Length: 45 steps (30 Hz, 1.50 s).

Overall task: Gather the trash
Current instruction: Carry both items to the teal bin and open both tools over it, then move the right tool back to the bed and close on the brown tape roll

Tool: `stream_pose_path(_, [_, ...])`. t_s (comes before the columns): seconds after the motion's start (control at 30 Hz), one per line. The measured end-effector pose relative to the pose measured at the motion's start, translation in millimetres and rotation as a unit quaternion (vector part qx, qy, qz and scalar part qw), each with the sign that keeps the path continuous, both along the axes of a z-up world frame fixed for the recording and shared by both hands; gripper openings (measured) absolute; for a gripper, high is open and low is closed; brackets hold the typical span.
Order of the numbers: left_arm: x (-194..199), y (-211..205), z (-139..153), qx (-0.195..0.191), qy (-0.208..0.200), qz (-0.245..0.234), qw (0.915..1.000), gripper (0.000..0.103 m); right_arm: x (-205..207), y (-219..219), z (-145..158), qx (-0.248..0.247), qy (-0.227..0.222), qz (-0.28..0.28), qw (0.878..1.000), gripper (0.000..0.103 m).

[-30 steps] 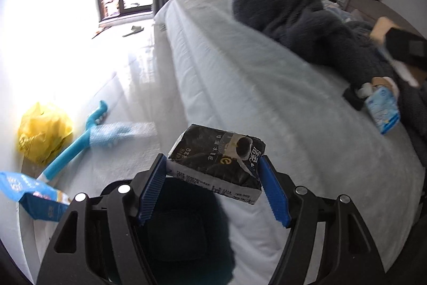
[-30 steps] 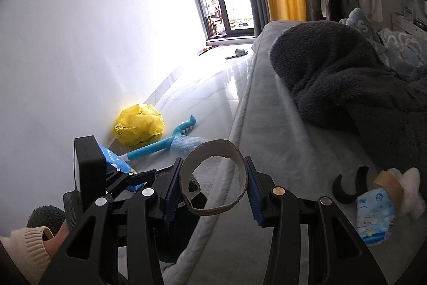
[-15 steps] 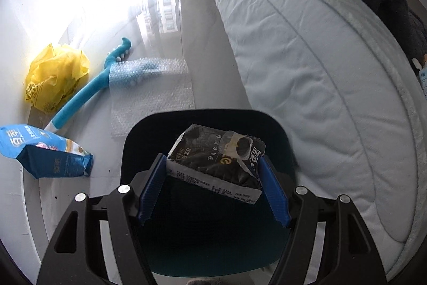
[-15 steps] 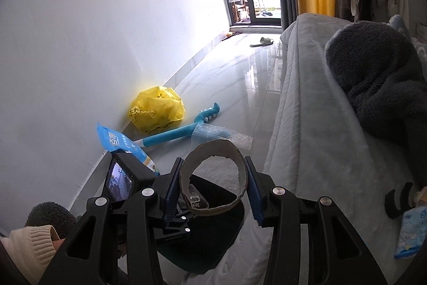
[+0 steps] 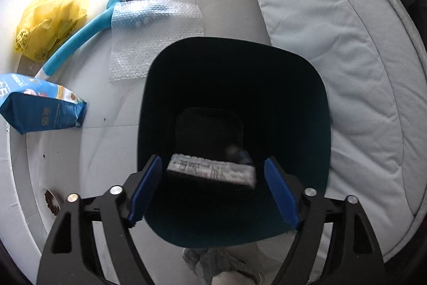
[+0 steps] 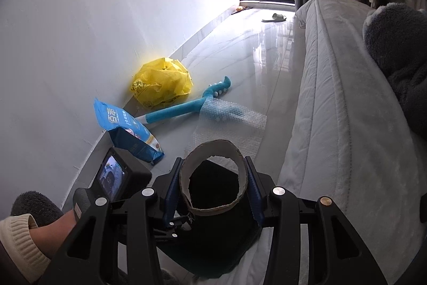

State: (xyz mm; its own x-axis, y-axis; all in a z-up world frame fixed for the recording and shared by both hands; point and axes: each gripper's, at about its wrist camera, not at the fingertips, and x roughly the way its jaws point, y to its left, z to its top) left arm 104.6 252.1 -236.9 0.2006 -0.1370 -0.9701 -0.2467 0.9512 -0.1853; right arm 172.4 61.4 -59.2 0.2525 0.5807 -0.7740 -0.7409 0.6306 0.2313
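Observation:
My left gripper (image 5: 213, 186) is open over the dark bin (image 5: 315, 87). The black tissue packet (image 5: 210, 170) is blurred, loose between the blue pads (image 5: 280, 194) and dropping into the bin. My right gripper (image 6: 212, 188) is shut on a brown cardboard ring (image 6: 213, 151) and holds it above the same bin (image 6: 213, 245), beside the bed. The left gripper's body and camera (image 6: 117, 175) show at the lower left of the right wrist view.
On the floor by the wall lie a yellow plastic bag (image 5: 48, 20) (image 6: 162, 82), a blue snack bag (image 5: 40, 108) (image 6: 128, 130), a blue brush (image 5: 88, 31) (image 6: 186, 106) and bubble wrap (image 5: 157, 36) (image 6: 232, 124). The bed (image 5: 347, 44) (image 6: 347, 124) runs along the right.
My left gripper swung from the bed down over the bin, opened, and let go of the tissue packet. My right gripper carried the cardboard ring closer above the bin.

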Motion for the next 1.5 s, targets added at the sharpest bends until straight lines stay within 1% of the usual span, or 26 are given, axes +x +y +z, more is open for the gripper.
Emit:
stream_pose_path(0.1, [-7, 9, 10, 0.001, -0.013, 0.007, 0.9999, 0.084, 1, 10, -12, -0.005, 0.021, -0.002, 1.000, 0.045])
stream_pose_path(0.2, [-13, 21, 23, 0.002, -0.035, 0.019, 0.9992, 0.084, 0, 21, -24, -0.016, 0.033, 0.000, 0.999, 0.045])
stream_pose_path(0.33, [-22, 37, 46, 0.013, -0.081, 0.034, 0.9960, 0.084, -2, 33, -43, -0.035, 0.050, 0.004, 0.998, 0.045])
stream_pose_path(0.4, [-27, 46, 59, 0.002, -0.109, 0.047, 0.9929, 0.084, -3, 38, -54, -0.043, 0.058, 0.006, 0.997, 0.045])
stream_pose_path(0.47, [-33, 53, 73, 0.000, -0.139, 0.057, 0.9887, 0.083, -5, 44, -64, -0.054, 0.065, 0.009, 0.996, 0.045])
stream_pose_path(0.57, [-37, 56, 94, 0.023, -0.172, 0.057, 0.9832, 0.080, -8, 53, -79, -0.073, 0.068, 0.016, 0.995, 0.045])
stream_pose_path(0.7, [-41, 56, 117, 0.033, -0.218, 0.051, 0.9741, 0.077, -12, 63, -100, -0.100, 0.073, 0.026, 0.992, 0.045])
stream_pose_path(0.77, [-44, 55, 126, 0.042, -0.237, 0.046, 0.9696, 0.074, -12, 67, -112, -0.114, 0.077, 0.029, 0.990, 0.045])
stream_pose_path(0.87, [-47, 51, 142, 0.045, -0.267, 0.039, 0.9620, 0.071, -13, 73, -128, -0.132, 0.083, 0.035, 0.987, 0.045])
stream_pose_path(1.03, [-53, 47, 167, 0.062, -0.306, 0.035, 0.9495, 0.068, -19, 84, -149, -0.141, 0.094, 0.054, 0.984, 0.045])
stream_pose_path(1.23, [-57, 41, 190, 0.068, -0.335, 0.026, 0.9393, 0.068, -29, 98, -168, -0.154, 0.097, 0.084, 0.980, 0.046])
stream_pose_path(1.27, [-57, 38, 192, 0.069, -0.338, 0.025, 0.9382, 0.068, -31, 99, -171, -0.160, 0.096, 0.085, 0.979, 0.047])
stream_pose_path(1.3, [-57, 36, 196, 0.070, -0.343, 0.023, 0.9366, 0.068, -31, 100, -172, -0.165, 0.094, 0.085, 0.978, 0.054])
stream_pose_path(1.33, [-59, 36, 198, 0.071, -0.346, 0.022, 0.9351, 0.068, -32, 99, -173, -0.166, 0.093, 0.082, 0.978, 0.062])
stream_pose_path(1.37, [-59, 36, 200, 0.075, -0.350, 0.021, 0.9336, 0.068, -32, 97, -171, -0.163, 0.094, 0.077, 0.979, 0.066])
stream_pose_path(1.47, [-60, 34, 209, 0.080, -0.359, 0.019, 0.9297, 0.068, -31, 91, -160, -0.154, 0.092, 0.070, 0.981, 0.067])
stream_pose_path(1.5, [-60, 34, 211, 0.081, -0.362, 0.020, 0.9283, 0.068, -31, 88, -153, -0.149, 0.086, 0.069, 0.983, 0.067])
